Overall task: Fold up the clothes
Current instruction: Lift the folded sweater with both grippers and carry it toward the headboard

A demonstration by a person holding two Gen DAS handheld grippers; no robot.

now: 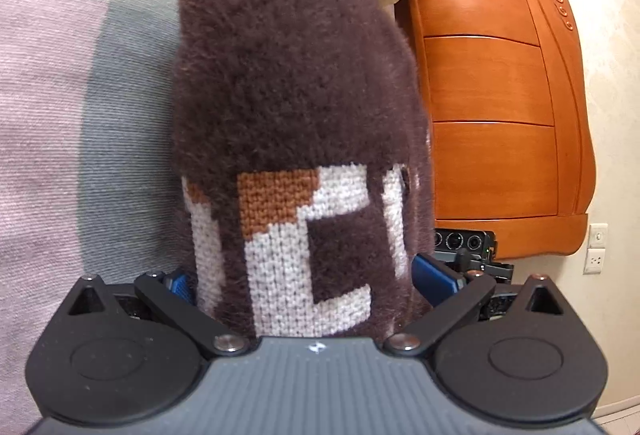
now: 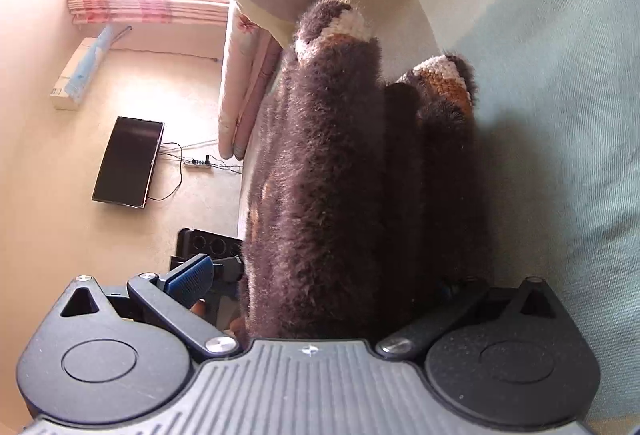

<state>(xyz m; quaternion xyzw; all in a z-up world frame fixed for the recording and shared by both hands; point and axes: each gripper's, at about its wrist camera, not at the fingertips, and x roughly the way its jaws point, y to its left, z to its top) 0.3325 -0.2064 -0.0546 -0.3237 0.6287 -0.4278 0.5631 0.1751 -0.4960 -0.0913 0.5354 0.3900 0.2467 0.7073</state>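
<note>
Left gripper (image 1: 308,287) grasped the brown sweater (image 1: 288,75), long axis running up-frame; right gripper (image 2: 320,287) likewise grasped its bunched fabric, centre frame.

1. The sweater (image 1: 296,75) is fuzzy dark brown knit with a patch of white and orange-tan blocks (image 1: 280,219) of flatter stitch.
2. In the left wrist view it is bunched between the two fingers, rising ahead of them, with the patterned patch nearest the finger bases.
3. In the right wrist view the sweater (image 2: 332,175) lies in thick upright folds between the fingers, with white-and-orange edges at the far tips.
</note>
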